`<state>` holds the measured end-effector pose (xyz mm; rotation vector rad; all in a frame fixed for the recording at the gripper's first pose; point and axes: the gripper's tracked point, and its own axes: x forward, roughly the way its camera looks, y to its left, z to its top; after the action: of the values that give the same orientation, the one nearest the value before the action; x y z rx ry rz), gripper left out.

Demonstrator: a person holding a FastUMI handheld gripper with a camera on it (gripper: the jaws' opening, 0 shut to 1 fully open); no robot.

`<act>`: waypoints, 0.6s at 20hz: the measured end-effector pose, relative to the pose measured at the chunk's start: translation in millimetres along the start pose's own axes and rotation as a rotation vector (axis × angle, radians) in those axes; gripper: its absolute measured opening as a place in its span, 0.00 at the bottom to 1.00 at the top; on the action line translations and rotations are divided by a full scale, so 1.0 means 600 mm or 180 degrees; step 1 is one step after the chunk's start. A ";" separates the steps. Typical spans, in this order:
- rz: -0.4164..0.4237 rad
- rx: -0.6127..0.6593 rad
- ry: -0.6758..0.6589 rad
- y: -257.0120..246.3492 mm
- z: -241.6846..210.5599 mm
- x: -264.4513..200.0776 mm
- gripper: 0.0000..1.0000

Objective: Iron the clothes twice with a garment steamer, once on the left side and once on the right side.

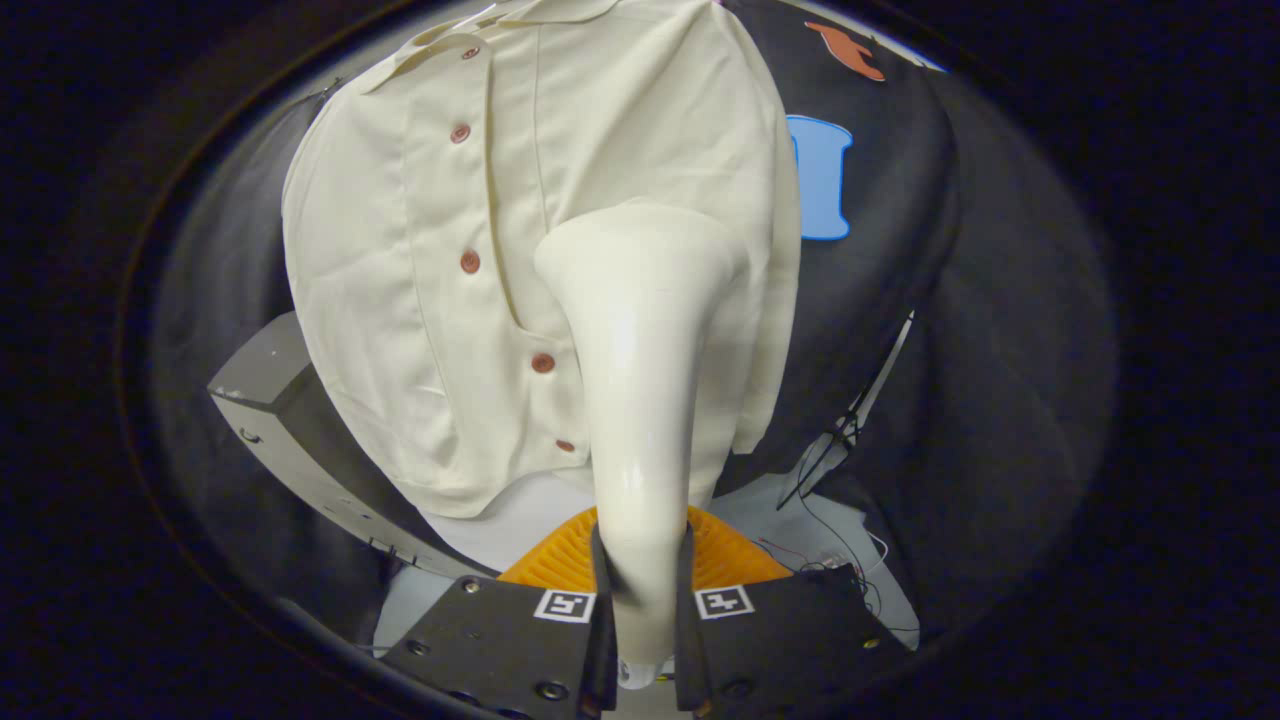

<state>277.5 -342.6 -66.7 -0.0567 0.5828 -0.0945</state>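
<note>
A cream button-up shirt [420, 260] with reddish-brown buttons hangs in front of the black booth wall, just ahead of the fingers. A cream garment steamer [640, 400] stands upright between my fingers, its handle clamped by both of them. Its wide head [640, 250] rests against the shirt's right half, beside the button placket and about level with the second button from the bottom. My gripper [641, 600] is shut on the steamer's handle. The steamer's face against the cloth is hidden from me.
A grey box-like stand [275, 400] sits low to the left, partly behind the shirt. An orange ribbed object [560, 560] lies just beyond the fingers. Thin wires [845, 545] and a dark clip-like rod [850, 420] hang to the right, over a white surface [520, 520].
</note>
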 end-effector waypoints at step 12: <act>0.0034 0.0081 0.0438 -0.024 -0.130 0.050 0.22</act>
<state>258.2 -362.0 -147.1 -0.0225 0.7193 -0.0958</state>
